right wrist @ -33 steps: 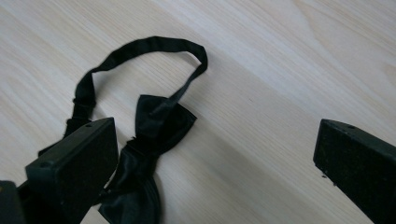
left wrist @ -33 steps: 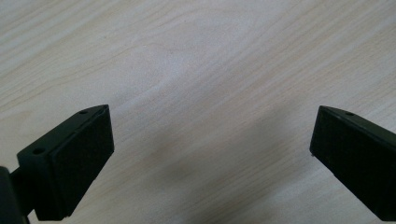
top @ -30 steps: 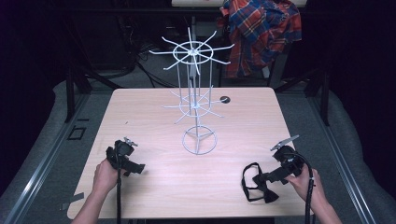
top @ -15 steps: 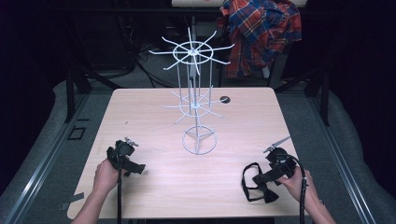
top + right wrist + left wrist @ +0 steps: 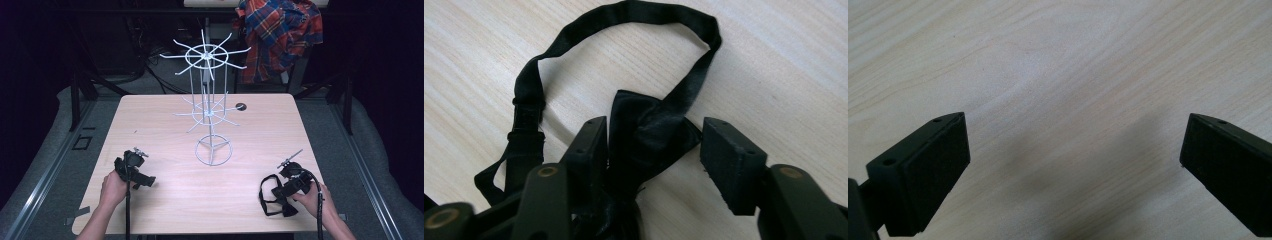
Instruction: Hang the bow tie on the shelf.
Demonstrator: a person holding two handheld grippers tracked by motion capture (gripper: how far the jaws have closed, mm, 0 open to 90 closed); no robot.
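Currently on tabletop (image 5: 165, 125): black bow tie (image 5: 649, 130) with neck strap (image 5: 624, 15) looped flat, near front right corner. Right gripper (image 5: 651, 150) set over bow, jaws just been closing, bow between them; one pad against fabric, other pad apart, so not yet gripped. Left gripper (image 5: 1073, 165) wide, nothing between jaws, resting over bare wood, likely waiting. White wire rack (image 5: 210, 115) at centre, hooks bare; probable hanging place for tie. No containers.

A black satin bow tie (image 5: 649, 135) lies flat on the pale wooden tabletop at the lower right of the high view, its adjustable neck strap (image 5: 624, 15) spread in an open loop.
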